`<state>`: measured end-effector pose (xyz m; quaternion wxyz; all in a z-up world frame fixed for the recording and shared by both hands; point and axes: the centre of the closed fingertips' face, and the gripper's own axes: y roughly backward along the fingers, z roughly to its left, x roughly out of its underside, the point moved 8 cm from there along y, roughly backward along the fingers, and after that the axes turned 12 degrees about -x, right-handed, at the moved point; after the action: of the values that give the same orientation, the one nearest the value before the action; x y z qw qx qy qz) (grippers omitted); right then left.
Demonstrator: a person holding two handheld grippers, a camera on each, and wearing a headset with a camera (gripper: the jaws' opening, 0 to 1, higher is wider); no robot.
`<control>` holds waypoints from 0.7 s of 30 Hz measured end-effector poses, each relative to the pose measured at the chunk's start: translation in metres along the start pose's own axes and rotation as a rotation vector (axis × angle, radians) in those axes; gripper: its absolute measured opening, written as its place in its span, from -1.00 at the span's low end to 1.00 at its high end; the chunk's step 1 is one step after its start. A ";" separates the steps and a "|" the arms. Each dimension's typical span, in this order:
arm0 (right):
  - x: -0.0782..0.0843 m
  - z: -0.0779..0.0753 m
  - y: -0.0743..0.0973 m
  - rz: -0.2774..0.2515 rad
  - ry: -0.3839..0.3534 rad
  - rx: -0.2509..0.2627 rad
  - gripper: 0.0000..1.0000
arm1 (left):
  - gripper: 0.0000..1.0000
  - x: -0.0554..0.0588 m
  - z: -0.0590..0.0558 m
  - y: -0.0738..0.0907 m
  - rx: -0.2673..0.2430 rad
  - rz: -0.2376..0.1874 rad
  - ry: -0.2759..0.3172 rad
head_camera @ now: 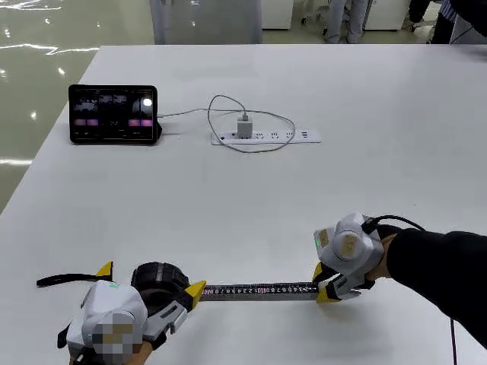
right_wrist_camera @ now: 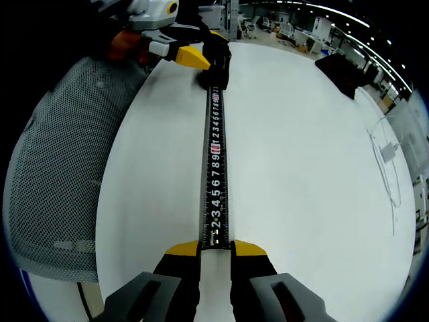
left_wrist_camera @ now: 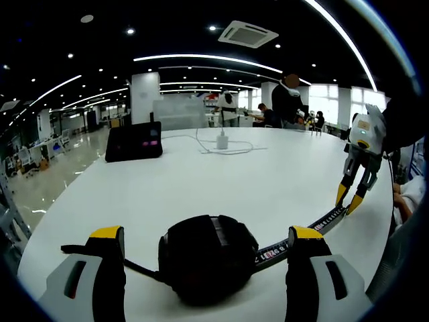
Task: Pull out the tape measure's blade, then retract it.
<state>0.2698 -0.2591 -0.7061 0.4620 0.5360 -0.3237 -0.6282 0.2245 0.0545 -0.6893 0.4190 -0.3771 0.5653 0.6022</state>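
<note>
Tape measure case [head_camera: 160, 283]: black, lying on the white table [head_camera: 342, 152] at 7 o'clock in the head view.
Blade [head_camera: 259, 290]: drawn out flat from the case toward 3 o'clock.
Left gripper [head_camera: 151, 279]: fingers spread either side of the case, with a gap on each side.
Right gripper [right_wrist_camera: 216, 249]: fingers pressed in on the blade's free end.
Tablet [head_camera: 113, 114]: propped up at 10 o'clock.
Power strip [head_camera: 266, 137]: at 12 o'clock.
</note>
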 end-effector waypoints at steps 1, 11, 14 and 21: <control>-0.001 -0.001 0.000 -0.005 0.002 0.001 -0.73 | 0.98 0.000 0.000 0.000 0.001 -0.002 0.006; -0.005 0.001 -0.002 0.022 0.013 0.020 -0.77 | 0.97 -0.002 0.002 -0.001 -0.020 -0.009 0.001; -0.006 0.001 -0.003 0.037 0.010 0.020 -0.79 | 0.93 -0.001 0.003 -0.001 -0.026 -0.006 0.001; -0.006 0.001 -0.003 0.044 -0.024 0.021 -0.80 | 0.64 0.000 0.003 -0.002 -0.033 0.030 0.007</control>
<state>0.2679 -0.2522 -0.7058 0.4659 0.5261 -0.3476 -0.6207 0.2264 0.0571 -0.6902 0.4017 -0.3775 0.5622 0.6165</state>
